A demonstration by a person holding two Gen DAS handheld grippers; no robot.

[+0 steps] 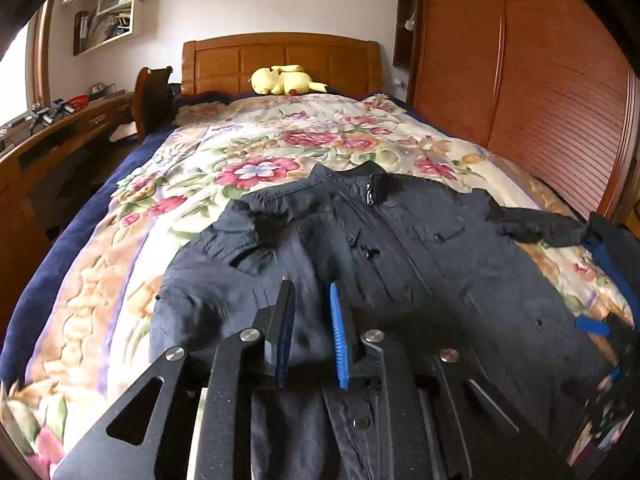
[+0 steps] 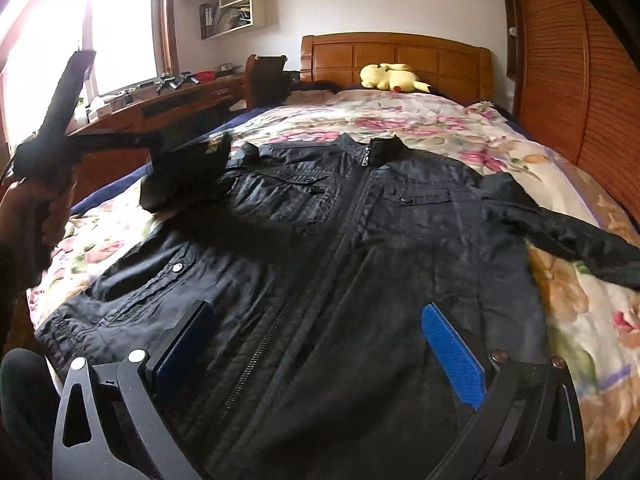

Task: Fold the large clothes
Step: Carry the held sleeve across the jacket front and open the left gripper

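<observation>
- A dark navy zip-front jacket [image 2: 360,240] lies face up on the floral quilt [image 1: 256,144] of a bed, collar toward the wooden headboard [image 1: 280,60], zip closed up to the collar.
- Its sleeve on the right of both views stretches out sideways across the quilt [image 2: 568,240]; the sleeve on the other side is folded in over the chest, its dark cuff near the shoulder [image 2: 188,180].
- Left tool [image 1: 312,292] hangs over the lower front of the jacket, its blue-padded fingers [image 1: 339,332] narrowly parted with nothing between them; only jacket cloth shows below the gap.
- Right tool [image 2: 320,320] stands wide open above the jacket's lower half, one finger on each side of the zip, holding nothing.
- In the right wrist view a dark blurred shape [image 2: 60,120] at the left edge is probably the left tool with the person's hand, but the blur leaves that unsure.
- A yellow plush toy [image 1: 284,80] rests by the headboard, well apart from the jacket.
- A wooden wardrobe with slatted doors [image 1: 540,80] runs beside the bed, and a cluttered tabletop [image 2: 168,96] stands on the other side.
</observation>
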